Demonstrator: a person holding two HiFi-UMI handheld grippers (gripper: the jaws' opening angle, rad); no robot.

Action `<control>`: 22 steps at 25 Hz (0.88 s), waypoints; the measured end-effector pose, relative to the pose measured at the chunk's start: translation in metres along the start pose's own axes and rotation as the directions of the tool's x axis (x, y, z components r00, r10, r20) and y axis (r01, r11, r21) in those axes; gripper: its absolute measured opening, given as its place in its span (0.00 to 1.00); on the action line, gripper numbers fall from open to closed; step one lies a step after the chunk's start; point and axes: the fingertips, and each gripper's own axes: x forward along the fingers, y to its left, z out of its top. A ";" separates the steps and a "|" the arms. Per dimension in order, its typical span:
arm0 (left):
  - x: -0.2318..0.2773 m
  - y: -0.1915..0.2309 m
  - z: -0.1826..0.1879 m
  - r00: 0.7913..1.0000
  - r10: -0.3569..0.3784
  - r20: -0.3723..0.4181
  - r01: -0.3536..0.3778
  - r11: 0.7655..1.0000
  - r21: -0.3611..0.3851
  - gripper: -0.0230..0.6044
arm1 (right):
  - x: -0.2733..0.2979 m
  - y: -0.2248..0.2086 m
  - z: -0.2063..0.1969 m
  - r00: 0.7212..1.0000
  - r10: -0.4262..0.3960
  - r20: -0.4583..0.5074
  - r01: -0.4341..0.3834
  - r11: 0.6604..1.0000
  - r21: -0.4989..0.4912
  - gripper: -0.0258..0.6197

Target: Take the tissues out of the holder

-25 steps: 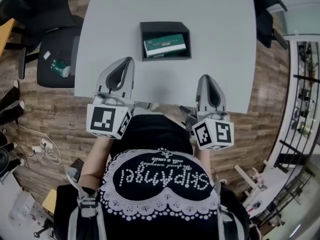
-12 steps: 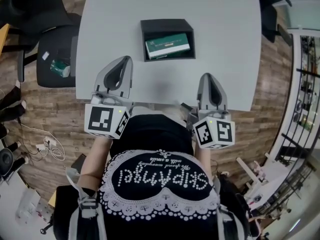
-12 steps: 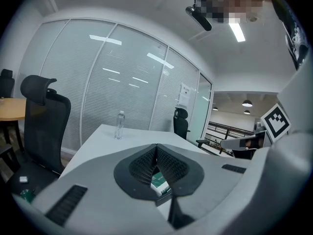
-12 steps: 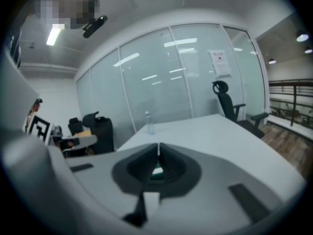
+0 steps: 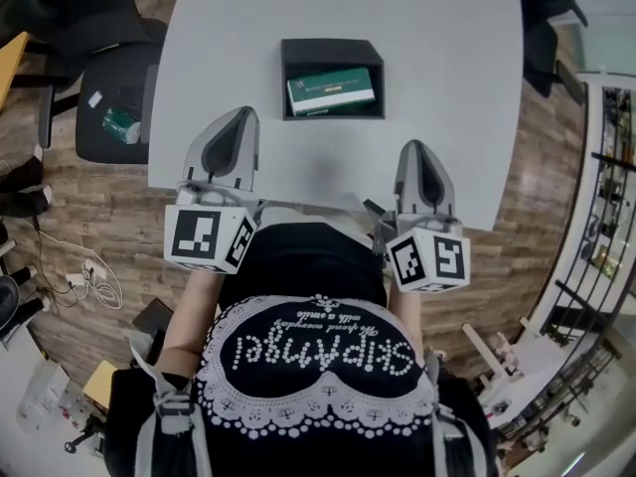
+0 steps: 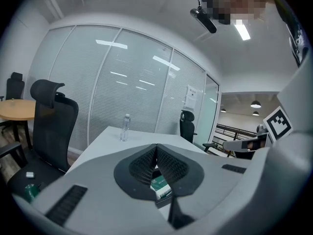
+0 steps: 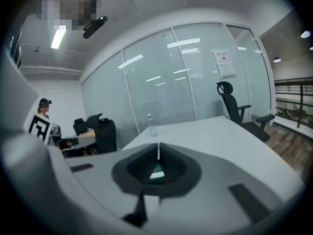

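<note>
White table (image 5: 447, 87) holds black holder (image 5: 332, 50) mid-surface, green tissues (image 5: 331, 89) lying inside. Left gripper (image 5: 238, 117) and right gripper (image 5: 414, 149) both closed, empty, hardly moved since second ago (still near table edge); reach not begun.

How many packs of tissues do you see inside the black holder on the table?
1. A green and white pack lies in the black holder, near the middle of the grey table. More packs may be hidden under it.

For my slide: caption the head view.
Shut left gripper and right gripper face the holder with its tissue pack on the table.
</note>
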 end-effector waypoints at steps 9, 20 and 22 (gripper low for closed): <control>-0.001 -0.006 0.000 0.999 0.033 -0.002 -0.033 0.999 0.002 0.07 | 0.002 -0.010 0.001 0.999 0.031 -0.010 -0.031 1.000 0.002 0.09; 0.001 -0.012 -0.008 0.999 0.044 -0.032 -0.043 0.999 0.024 0.07 | 0.002 -0.020 -0.004 0.999 0.042 -0.019 -0.041 0.999 0.016 0.09; 0.004 -0.014 -0.007 0.999 0.037 -0.035 -0.035 0.999 0.035 0.07 | 0.002 -0.022 -0.003 0.999 0.038 -0.019 -0.038 0.999 0.020 0.09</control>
